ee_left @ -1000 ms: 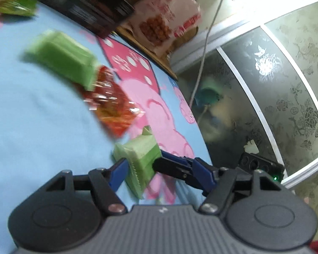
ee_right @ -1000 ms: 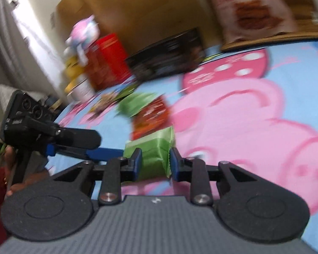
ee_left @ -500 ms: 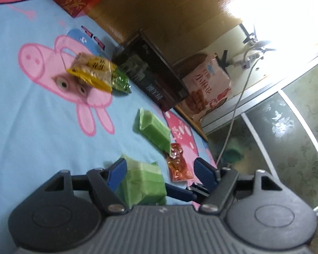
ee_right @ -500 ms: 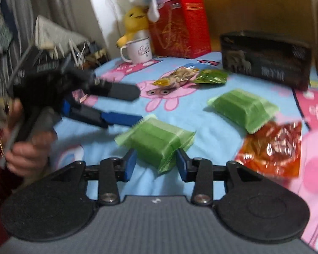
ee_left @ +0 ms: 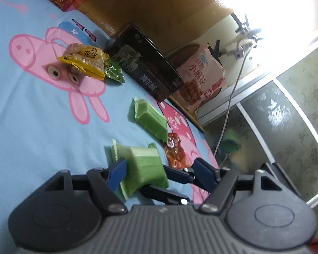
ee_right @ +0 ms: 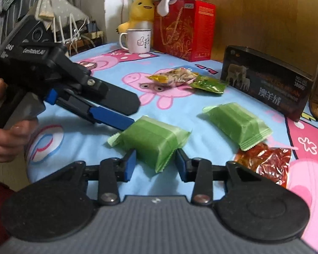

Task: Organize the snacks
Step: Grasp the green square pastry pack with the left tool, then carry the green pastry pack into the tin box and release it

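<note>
**Both fingers around one green packet, sorting barely under way**

The right gripper point(ee_right: 155, 158) has its fingers on either side of the near green packet point(ee_right: 152, 141). Its jaws have just been closing with the packet between them, but the wrapper shows no squeeze, so I read them as part open and not yet gripping. The left gripper point(ee_left: 159, 162) stands wider. One of its blue fingers point(ee_left: 116, 174) lies against the same packet and the other is well clear. The packet rests flat on the blue cartoon-pig cloth point(ee_right: 78, 146).

Further out, a second green packet point(ee_right: 237, 122) overlaps a red packet point(ee_right: 265, 163). A yellow peanut packet point(ee_right: 173, 77) and a small dark green packet point(ee_right: 209, 84) touch each other near the black box point(ee_right: 265, 84). The two green packets are near each other but not together, and no tidy row shows. Most of the organizing looks still to do.

Only the right wrist view shows the hand point(ee_right: 8, 139) holding the left gripper, the mug point(ee_right: 137, 41) and the red box point(ee_right: 180, 29). Only the left wrist view shows the pink snack bag point(ee_left: 201, 78) behind the black box.
</note>
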### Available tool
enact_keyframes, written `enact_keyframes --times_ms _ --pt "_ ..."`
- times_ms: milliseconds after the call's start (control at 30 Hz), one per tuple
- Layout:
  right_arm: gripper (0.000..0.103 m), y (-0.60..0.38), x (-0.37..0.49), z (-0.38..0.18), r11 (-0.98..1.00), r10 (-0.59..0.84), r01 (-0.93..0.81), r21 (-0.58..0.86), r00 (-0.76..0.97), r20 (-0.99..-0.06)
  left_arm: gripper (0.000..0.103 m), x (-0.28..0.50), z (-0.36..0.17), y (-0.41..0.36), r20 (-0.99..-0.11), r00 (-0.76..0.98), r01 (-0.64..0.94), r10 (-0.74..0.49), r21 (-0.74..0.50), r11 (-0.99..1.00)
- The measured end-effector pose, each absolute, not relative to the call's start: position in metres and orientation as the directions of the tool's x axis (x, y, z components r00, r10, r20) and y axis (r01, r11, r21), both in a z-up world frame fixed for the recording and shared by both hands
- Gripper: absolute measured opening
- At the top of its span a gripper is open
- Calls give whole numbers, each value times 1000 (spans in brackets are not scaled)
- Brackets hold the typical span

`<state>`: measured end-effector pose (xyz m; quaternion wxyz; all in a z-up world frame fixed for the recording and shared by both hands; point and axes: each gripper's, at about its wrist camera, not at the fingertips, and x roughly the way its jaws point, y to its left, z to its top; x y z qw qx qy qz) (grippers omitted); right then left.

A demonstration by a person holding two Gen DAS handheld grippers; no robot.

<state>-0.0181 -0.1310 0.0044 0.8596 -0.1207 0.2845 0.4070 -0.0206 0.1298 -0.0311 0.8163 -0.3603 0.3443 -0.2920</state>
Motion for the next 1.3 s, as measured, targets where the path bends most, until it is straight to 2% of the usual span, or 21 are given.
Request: enact_keyframes --times_ms 200,433,567,733,767,800,867,967,1033,1133,1200,1267,1300 --pt "38 -136 -8 11 695 612 -718 27 573 -545 71 -2 -16 122 -330 605 267 -724 -773 576" --pt "38 -150 18 39 753 591 -658 -4 678 -437 71 44 25 108 -279 618 351 -735 -739 576" --pt "38 -155 50 56 787 557 -615 -40 738 -380 71 87 51 92 -278 630 400 -725 -684 610" --pt "38 -165 111 70 831 519 -557 -14 783 -343 70 147 67 77 -274 628 408 -728 -681 608" --pt "35 -167 126 72 838 513 -545 1 787 -342 70 158 67 74 -270 617 414 -739 -687 597" --pt "27 -168 137 73 841 513 -542 15 787 -342 70 169 66 72 -268 605 417 -750 -696 585" --pt "23 -167 164 73 845 512 -533 49 778 -364 70 185 65 65 -287 632 393 -720 -682 617" --pt "24 -156 187 64 890 416 -455 -17 829 -375 71 200 63 67 -322 666 349 -672 -663 663" --pt "26 -157 191 58 921 343 -386 -43 860 -379 70 196 61 82 -291 672 339 -681 -697 632" --pt "30 -177 175 57 914 400 -400 74 853 -336 71 174 63 113 -257 705 334 -661 -702 629" --pt "35 -181 158 57 901 432 -424 97 844 -319 74 154 61 135 -266 732 306 -628 -695 651" --pt "37 -179 142 55 870 488 -479 115 809 -328 74 134 56 156 -285 757 262 -588 -692 672" --pt "42 -177 136 54 852 518 -509 125 782 -346 74 122 52 167 -289 768 242 -572 -696 676"
